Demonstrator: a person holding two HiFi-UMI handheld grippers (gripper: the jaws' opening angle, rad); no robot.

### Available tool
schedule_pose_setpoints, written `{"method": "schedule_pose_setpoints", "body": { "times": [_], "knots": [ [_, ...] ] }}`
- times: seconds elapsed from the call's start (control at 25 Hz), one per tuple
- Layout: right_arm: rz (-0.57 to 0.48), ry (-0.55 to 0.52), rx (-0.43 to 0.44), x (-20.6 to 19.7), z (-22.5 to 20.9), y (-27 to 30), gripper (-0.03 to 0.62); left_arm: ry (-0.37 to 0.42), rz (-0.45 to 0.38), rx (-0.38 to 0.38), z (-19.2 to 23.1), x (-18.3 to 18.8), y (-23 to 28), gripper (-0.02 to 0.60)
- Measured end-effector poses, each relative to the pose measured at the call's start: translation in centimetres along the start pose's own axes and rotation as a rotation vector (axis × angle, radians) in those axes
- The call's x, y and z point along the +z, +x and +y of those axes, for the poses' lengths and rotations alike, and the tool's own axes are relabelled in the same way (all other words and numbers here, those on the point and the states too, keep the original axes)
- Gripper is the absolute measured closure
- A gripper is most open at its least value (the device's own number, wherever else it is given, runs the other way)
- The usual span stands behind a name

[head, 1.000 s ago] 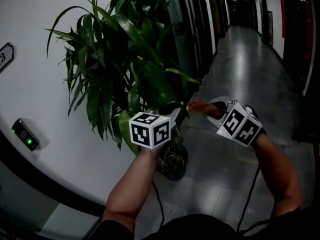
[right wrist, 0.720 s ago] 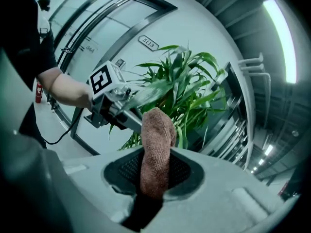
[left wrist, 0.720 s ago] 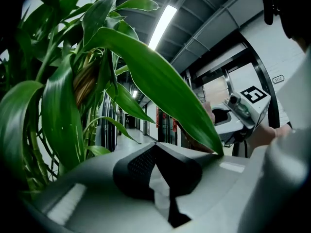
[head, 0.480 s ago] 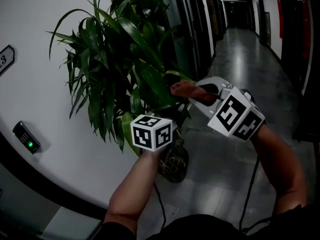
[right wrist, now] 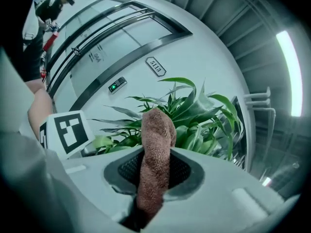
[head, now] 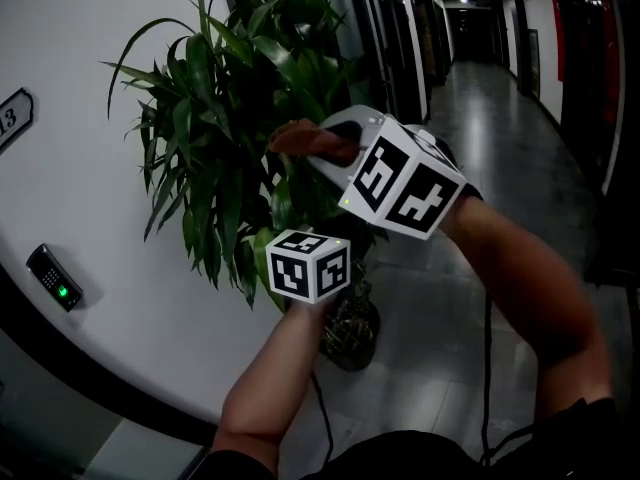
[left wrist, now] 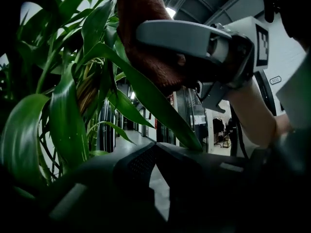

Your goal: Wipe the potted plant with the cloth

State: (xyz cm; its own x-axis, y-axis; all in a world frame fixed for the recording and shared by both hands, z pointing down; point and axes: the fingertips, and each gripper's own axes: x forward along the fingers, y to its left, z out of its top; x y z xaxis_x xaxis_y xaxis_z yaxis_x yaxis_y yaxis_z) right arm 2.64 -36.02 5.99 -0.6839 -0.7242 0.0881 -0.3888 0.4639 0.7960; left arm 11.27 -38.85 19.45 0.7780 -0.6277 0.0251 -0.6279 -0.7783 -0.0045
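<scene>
The head view looks steeply down over both arms onto the potted plant [head: 235,98]. The left tool [left wrist: 155,148] view sits close under its leaves, facing up at the cloth [left wrist: 146,42]. The right tool [right wrist: 154,165] view looks past that cloth into the same leaves.
</scene>
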Motion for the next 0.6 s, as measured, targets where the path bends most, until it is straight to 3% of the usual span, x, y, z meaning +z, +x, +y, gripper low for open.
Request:
{"method": "schedule_pose_setpoints", "body": {
  "times": [0.24, 0.6],
  "knots": [
    [0.024, 0.036, 0.024, -0.5, -1.5, 3.1, 0.523, 0.012, -0.007, -0.011, -0.3, 0.7, -0.3, 0.565],
    [0.061, 0.089, 0.112, -3.3, 1.0, 3.3, 0.523, -0.004, 0.005, -0.026, -0.4, -0.4, 0.2, 0.565]
  ]
}}
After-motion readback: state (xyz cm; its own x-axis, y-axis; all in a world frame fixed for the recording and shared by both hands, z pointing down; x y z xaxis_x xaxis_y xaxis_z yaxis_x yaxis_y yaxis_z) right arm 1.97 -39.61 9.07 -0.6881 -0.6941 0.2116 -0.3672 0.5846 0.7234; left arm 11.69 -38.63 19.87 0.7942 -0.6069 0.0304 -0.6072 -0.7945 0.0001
